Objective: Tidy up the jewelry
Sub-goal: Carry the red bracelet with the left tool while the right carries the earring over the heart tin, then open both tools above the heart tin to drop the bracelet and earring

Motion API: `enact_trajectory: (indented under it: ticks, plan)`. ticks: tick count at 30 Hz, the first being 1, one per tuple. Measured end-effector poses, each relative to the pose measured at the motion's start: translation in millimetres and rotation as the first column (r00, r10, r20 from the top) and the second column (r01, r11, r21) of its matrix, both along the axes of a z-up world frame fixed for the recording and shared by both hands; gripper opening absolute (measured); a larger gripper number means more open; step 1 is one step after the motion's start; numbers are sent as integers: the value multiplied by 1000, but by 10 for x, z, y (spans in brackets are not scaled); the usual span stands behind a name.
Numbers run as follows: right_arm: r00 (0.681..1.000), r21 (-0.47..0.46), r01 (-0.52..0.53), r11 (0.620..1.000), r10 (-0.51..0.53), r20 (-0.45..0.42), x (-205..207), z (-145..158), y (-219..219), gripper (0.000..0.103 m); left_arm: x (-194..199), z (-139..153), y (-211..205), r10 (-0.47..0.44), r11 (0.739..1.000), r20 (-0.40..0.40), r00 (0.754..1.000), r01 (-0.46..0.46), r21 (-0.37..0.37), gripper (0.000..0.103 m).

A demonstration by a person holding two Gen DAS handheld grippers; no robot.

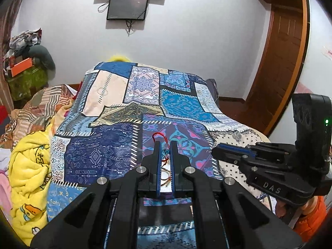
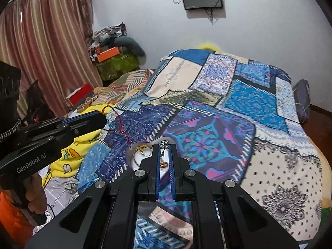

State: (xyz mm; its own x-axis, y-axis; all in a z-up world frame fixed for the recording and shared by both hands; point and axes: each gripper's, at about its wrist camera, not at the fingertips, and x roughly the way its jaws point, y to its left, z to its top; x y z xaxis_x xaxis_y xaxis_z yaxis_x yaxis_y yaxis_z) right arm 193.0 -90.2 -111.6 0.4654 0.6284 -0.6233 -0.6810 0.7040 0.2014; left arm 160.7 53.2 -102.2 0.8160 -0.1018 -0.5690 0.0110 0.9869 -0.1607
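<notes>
My left gripper [image 1: 165, 145] is shut on a red string bracelet [image 1: 158, 135] with a teal bead, lifted above the patchwork bedspread [image 1: 116, 151]. In the right wrist view the same red string [image 2: 122, 127] dangles from the left gripper [image 2: 103, 118]. My right gripper [image 2: 165, 146] is shut on a small silver star-shaped piece [image 2: 165, 141], whose chain hangs between the fingers. Just under it lies a shiny round plate [image 2: 130, 152] holding gold chains [image 2: 143, 151]. The right gripper [image 1: 215, 151] also shows at the right of the left wrist view.
Rumpled yellow duck-print blanket [image 1: 31, 166] lies at the bed's left side. A pile of clothes and boxes [image 2: 112, 51] stands in the far corner by the curtain [image 2: 41, 41]. A wooden door [image 1: 280, 62] is at the right. An orange sleeve [image 2: 12, 217] is behind the left grip.
</notes>
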Motion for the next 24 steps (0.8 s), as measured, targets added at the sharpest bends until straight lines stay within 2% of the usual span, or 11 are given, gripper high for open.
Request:
enact_trajectory:
  ticks: [14, 24]
  plan:
    - [993, -98, -77, 992, 67, -101, 48, -457, 340, 7, 179, -422, 217, -6, 997, -98, 995, -2, -80, 6]
    - [989, -143, -96, 985, 78, -122, 54, -579, 425, 7, 274, -652, 218, -28, 996, -155, 987, 13, -93, 6]
